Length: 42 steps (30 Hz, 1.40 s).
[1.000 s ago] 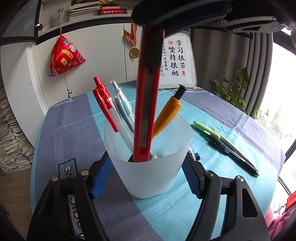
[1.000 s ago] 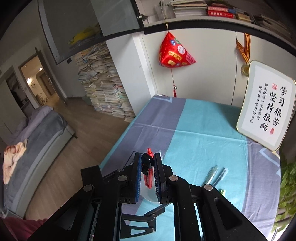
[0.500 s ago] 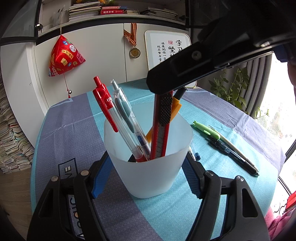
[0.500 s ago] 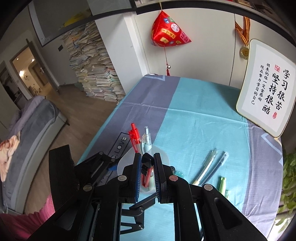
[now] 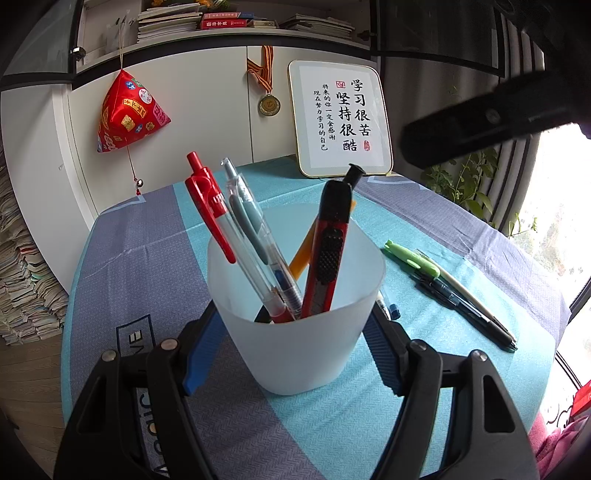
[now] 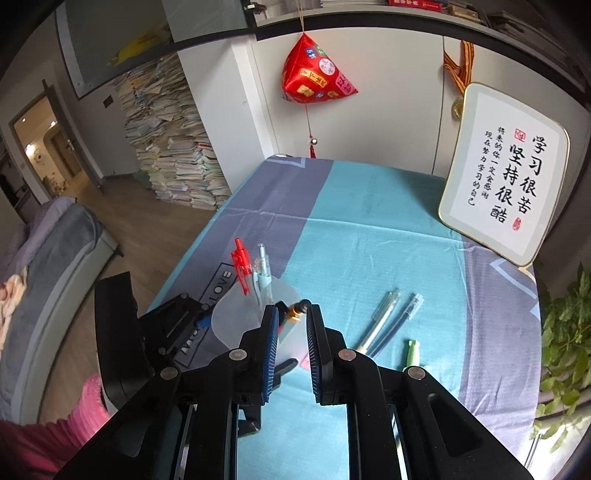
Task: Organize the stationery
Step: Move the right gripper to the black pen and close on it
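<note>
Cup (image 5: pixel 295 314): clamped between left gripper (image 5: pixel 291 347) fingers.
Right gripper (image 6: pixel 290 347): jaws apart, empty, above cup.
Cutter (image 5: pixel 327 254): leaning inside cup.
Risk: squeezing could tip cup.
Pens (image 6: pixel 388 321): loose, ahead-right.

White cabinet doors (image 5: pixel 166 122) back the surface (image 5: pixel 140 258), which wears a cloth of teal and grey-purple bands. A red pyramid ornament (image 5: pixel 129 114) and a medal (image 5: pixel 268 104) hang on the doors; a framed calligraphy board (image 5: pixel 340 118) leans at the far edge. Books lie on the shelf (image 5: pixel 221 26) above. Daylight enters by the window (image 5: pixel 565 221) — leafy plants (image 5: pixel 465 177) beside it. Paper stacks (image 6: pixel 173 147) rise from the wooden floor (image 6: pixel 140 221), and a grey bed (image 6: pixel 48 266) stands near a doorway (image 6: pixel 48 155).
</note>
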Tool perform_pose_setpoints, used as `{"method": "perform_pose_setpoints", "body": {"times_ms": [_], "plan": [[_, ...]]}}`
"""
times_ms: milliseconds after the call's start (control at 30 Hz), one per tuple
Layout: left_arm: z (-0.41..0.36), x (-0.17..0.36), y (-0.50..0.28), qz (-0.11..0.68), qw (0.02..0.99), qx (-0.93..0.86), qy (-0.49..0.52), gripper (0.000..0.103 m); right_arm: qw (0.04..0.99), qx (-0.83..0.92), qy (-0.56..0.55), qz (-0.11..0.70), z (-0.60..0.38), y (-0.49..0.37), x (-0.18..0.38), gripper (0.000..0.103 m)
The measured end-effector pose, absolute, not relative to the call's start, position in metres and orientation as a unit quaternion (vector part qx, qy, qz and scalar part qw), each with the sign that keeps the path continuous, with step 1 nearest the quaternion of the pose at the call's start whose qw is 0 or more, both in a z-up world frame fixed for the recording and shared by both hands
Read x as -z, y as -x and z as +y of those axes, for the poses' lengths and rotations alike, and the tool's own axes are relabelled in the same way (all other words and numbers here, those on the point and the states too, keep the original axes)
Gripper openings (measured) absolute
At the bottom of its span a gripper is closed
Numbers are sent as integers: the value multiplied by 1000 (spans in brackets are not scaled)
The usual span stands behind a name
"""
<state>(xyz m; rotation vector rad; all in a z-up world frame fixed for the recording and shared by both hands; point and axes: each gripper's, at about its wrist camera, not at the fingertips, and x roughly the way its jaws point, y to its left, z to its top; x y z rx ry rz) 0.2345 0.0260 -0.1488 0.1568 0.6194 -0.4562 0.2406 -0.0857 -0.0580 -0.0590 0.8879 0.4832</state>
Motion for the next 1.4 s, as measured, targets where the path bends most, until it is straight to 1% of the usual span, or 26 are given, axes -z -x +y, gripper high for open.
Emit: {"method": "perform_pose_setpoints", "body": {"times_ms": [100, 333, 600, 633, 833, 1000, 1033, 1333, 1367, 1400], "plan": [[26, 149, -234, 302, 924, 222, -76, 71, 877, -205, 31, 434, -106, -232, 68, 14], [26, 149, -235, 302, 924, 222, -76, 71, 866, -133, 23, 481, -151, -234, 117, 15], [26, 149, -235, 302, 924, 222, -76, 71, 855, -123, 47, 502, -149, -231, 148, 15], [26, 149, -235, 302, 924, 222, -77, 71, 845, -124, 51, 517, -147, -231, 150, 15], [26, 149, -235, 302, 924, 223, -76, 71, 841, -113, 76, 524, -138, -235, 161, 15], [26, 149, -235, 302, 924, 222, -77, 71, 835, -101, 74, 535, -141, -241, 175, 15], [26, 149, -235, 302, 924, 222, -77, 71, 849, -104, 70, 514, -141, -241, 176, 15], [26, 149, -235, 303, 923, 223, -77, 71, 856, -108, 63, 501, -140, -245, 180, 16], [26, 149, -235, 303, 923, 223, -77, 71, 857, -110, 61, 500, -141, -246, 180, 18], [26, 150, -235, 303, 923, 223, -77, 71, 857, -112, 59, 500, -141, -247, 181, 23]]}}
